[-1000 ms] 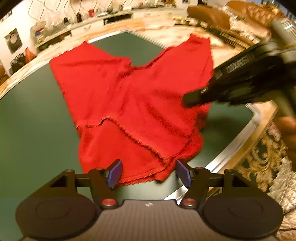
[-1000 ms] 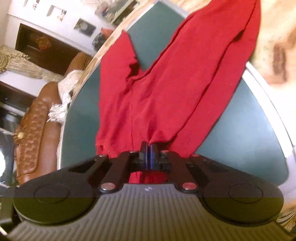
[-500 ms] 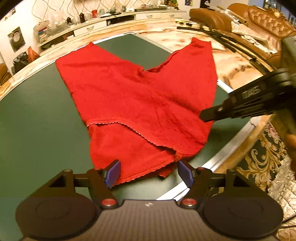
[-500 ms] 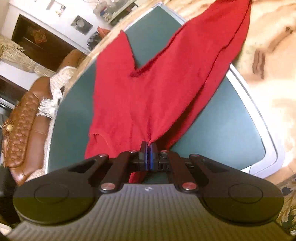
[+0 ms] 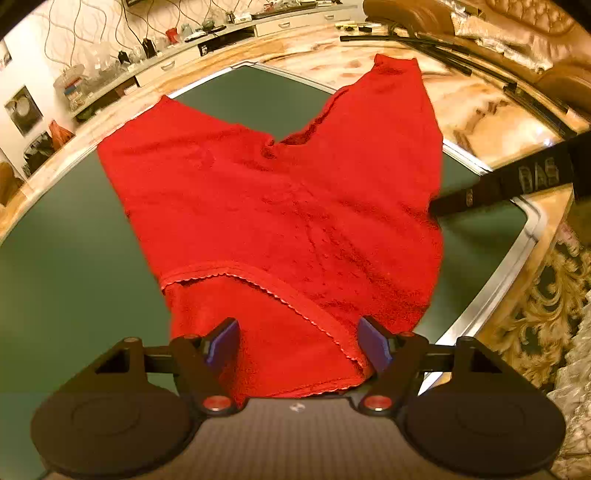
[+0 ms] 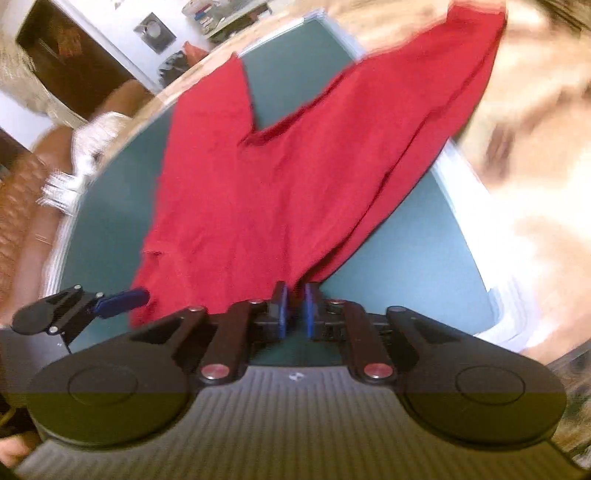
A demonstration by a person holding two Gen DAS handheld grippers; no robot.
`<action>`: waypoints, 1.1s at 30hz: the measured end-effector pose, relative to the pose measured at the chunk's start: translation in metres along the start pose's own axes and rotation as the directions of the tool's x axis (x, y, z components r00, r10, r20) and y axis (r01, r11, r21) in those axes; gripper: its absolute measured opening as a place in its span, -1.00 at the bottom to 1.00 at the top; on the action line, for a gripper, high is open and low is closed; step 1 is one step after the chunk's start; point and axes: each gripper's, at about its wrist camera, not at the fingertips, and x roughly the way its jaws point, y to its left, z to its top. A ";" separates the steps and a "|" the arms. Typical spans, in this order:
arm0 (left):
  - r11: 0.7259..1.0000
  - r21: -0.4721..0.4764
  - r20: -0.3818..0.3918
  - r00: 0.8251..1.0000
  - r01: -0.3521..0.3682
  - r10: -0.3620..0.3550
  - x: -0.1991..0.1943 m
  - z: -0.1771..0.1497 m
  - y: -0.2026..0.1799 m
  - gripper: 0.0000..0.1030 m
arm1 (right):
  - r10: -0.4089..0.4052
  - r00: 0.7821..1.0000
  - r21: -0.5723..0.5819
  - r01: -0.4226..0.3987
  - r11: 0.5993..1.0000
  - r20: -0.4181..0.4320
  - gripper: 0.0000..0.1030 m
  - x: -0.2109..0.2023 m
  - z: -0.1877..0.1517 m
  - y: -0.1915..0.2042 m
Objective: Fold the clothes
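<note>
Red garment (image 5: pixel 288 206) lies spread on the green table (image 5: pixel 74 258), two long parts running away from me toward the far edge, one hanging past the rim over the marble floor (image 5: pixel 480 122). Scalloped hem folded over near my side. My left gripper (image 5: pixel 297 341) is spread wide, near hem lying between the blue pads (image 5: pixel 221 343), not pinched. My right gripper (image 6: pixel 295 308) has just been opening; jaws parted a little, with the cloth's edge right at the tips and no longer squeezed, as far as I can tell. Right-wrist view is blurry. Brown sofa (image 5: pixel 535 22) beyond the table.
</note>
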 end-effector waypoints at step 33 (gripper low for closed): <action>0.994 -0.097 0.022 0.999 0.051 -0.049 -0.002 -0.019 0.017 0.64 | -0.055 0.993 0.270 0.024 0.963 0.107 -0.92 0.033 0.085 -0.082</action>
